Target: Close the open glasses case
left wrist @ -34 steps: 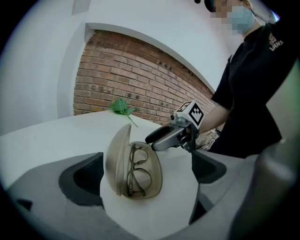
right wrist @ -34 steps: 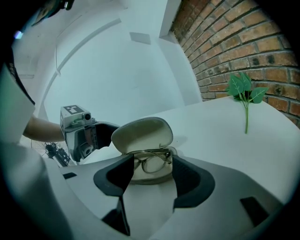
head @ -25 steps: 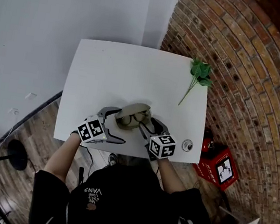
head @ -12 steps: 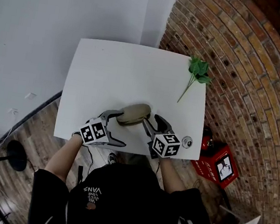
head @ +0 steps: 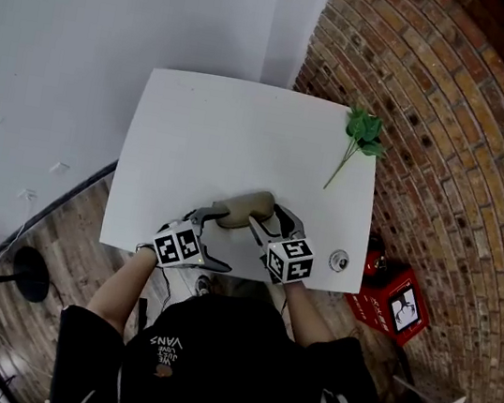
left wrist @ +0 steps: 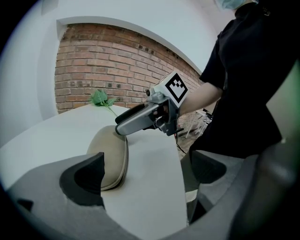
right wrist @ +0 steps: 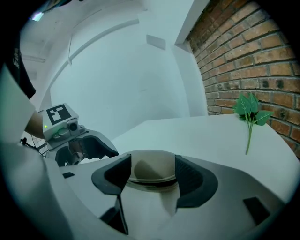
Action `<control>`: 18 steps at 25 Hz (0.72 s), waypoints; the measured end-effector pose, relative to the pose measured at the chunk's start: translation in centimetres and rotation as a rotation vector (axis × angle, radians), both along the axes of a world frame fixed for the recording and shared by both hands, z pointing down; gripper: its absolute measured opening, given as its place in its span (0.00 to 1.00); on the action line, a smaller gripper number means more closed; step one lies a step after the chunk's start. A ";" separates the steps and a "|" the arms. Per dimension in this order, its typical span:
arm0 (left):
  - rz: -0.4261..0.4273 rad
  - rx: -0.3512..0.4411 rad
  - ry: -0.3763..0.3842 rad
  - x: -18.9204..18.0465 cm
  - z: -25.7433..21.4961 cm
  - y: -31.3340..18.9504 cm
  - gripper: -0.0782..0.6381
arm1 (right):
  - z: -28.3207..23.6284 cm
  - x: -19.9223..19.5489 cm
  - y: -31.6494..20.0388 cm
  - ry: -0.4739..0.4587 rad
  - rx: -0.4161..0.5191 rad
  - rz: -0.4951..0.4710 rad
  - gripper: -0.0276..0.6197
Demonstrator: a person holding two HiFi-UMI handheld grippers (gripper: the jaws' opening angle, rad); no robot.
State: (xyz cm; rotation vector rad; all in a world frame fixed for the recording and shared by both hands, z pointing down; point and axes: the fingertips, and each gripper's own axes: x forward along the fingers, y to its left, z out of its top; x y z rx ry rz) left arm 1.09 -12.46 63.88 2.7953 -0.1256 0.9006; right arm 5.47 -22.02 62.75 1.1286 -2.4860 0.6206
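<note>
The beige glasses case lies with its lid down near the front edge of the white table. In the right gripper view the case sits between the pads of my right gripper. Those jaws are opening and the pads stand beside its end without pressing. In the head view my right gripper is at the case's right end. My left gripper is open at the case's left end. In the left gripper view the case lies just past the left pad, and nothing is between the jaws of my left gripper.
A green leafy sprig lies at the table's far right, by the brick wall. A small round metal thing sits at the front right corner. A red box stands on the floor to the right.
The case's lid, raised with the glasses showing a second ago, is now down. My left gripper has moved right, closer to the case.
</note>
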 end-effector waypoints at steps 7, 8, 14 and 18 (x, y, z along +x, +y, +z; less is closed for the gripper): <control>-0.003 -0.005 -0.030 0.2 0.7 0.4 0.92 | 1.3 -0.1 0.0 0.019 -0.031 0.002 0.46; 0.001 0.000 -0.039 0.2 0.8 0.4 0.92 | 1.4 -0.1 0.0 0.021 -0.033 0.003 0.46; 0.026 0.051 -0.106 -0.1 2.0 0.8 0.91 | 1.7 0.1 -0.2 0.033 -0.031 0.021 0.47; 0.001 0.068 -0.122 -0.1 2.2 0.4 0.84 | 1.8 0.0 -0.1 0.028 -0.024 0.029 0.47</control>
